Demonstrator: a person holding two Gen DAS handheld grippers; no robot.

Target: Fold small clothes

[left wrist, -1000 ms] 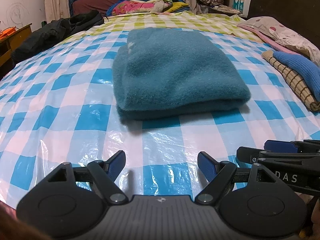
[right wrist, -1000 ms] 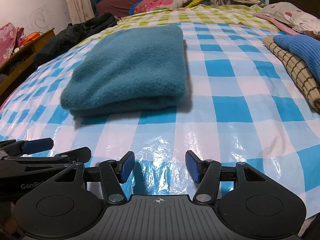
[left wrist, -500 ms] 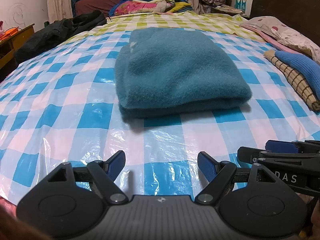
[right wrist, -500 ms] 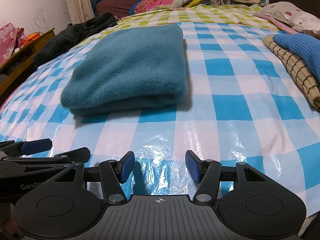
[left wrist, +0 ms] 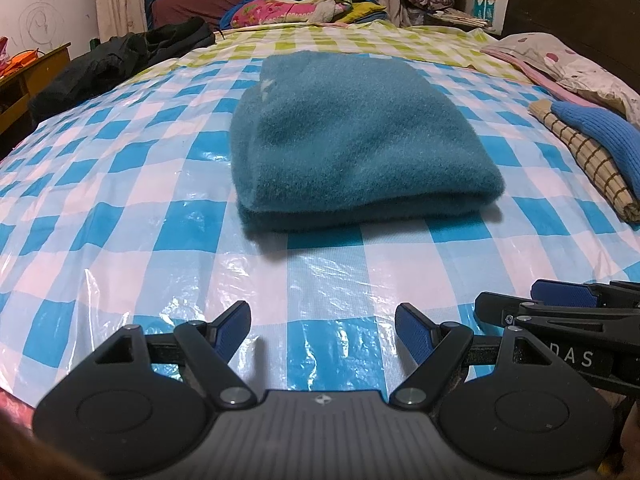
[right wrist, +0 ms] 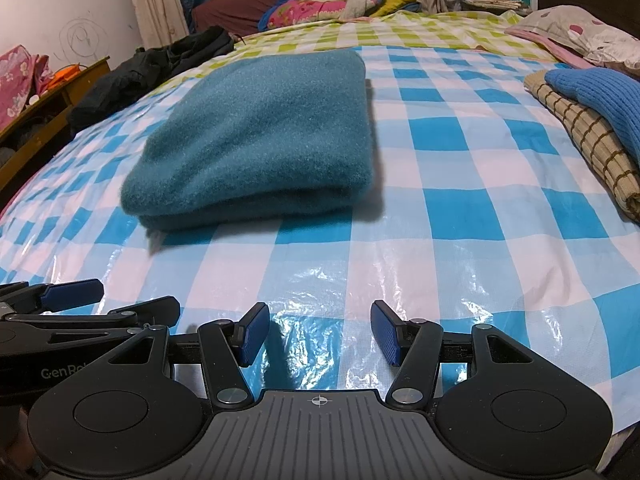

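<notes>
teal fleece garment (left wrist: 352,148), fuzzy and folded into a thick rectangle, lies at 12 o'clock on the blue checked plastic sheet (left wrist: 120,240), ahead of the left gripper (left wrist: 323,330), jaws spread and empty; from the right wrist it sits at 11 o'clock, stacked fold edges facing the right gripper (right wrist: 316,334), likewise spread, pinching nothing

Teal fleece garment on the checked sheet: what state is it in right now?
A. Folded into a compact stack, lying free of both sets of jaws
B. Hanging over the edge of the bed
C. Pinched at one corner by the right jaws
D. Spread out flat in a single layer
A. The teal fleece garment shows doubled layers along its near edge, and both the left gripper and right gripper stand open and empty short of it.
</notes>
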